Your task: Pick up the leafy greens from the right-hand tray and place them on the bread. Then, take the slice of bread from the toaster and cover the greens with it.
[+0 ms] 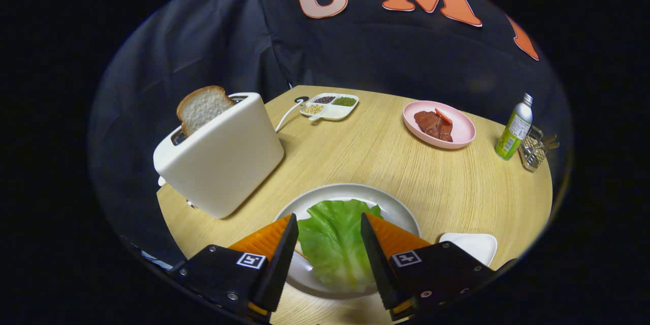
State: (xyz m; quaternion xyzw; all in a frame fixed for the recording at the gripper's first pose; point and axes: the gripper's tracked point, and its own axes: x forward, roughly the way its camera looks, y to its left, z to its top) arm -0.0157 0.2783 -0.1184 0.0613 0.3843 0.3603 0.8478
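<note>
- One big round wooden table (pixel 386 162) carries everything, so that's the stage.
- Toaster (pixel 223 155) sits off beyond the left finger, tilted-looking in the fisheye, with the bread slice (pixel 202 107) sticking up out of its slot. I'd guess that slice is light, dry and crumbly, so pinch it on the flat faces near the top crust, gently.
- White plate (pixel 396 208) is right ahead of the fingers, and the lettuce leaf (pixel 332 241) is already lying on it. There's a sliver of something pale under the leaf's left edge, probably the bottom bread, but I can't say for sure.
- Gripper (pixel 329 246) has its fingers spread apart, one on each side of the leaf, neither visibly pressing on it. Leaf looks floppy and a bit slick, so it could shift easily.
- Pink plate (pixel 459 137) with meat slices (pixel 434 124) sits well off to the right, out of the way.
- Small white tray (pixel 475 245) is just beside the right finger, watch that when swinging.
- Divided dish of beans (pixel 331 105), a bottle (pixel 515 129) and a wire holder (pixel 534 148) sit far back.
- Path to the toaster looks open.
</note>
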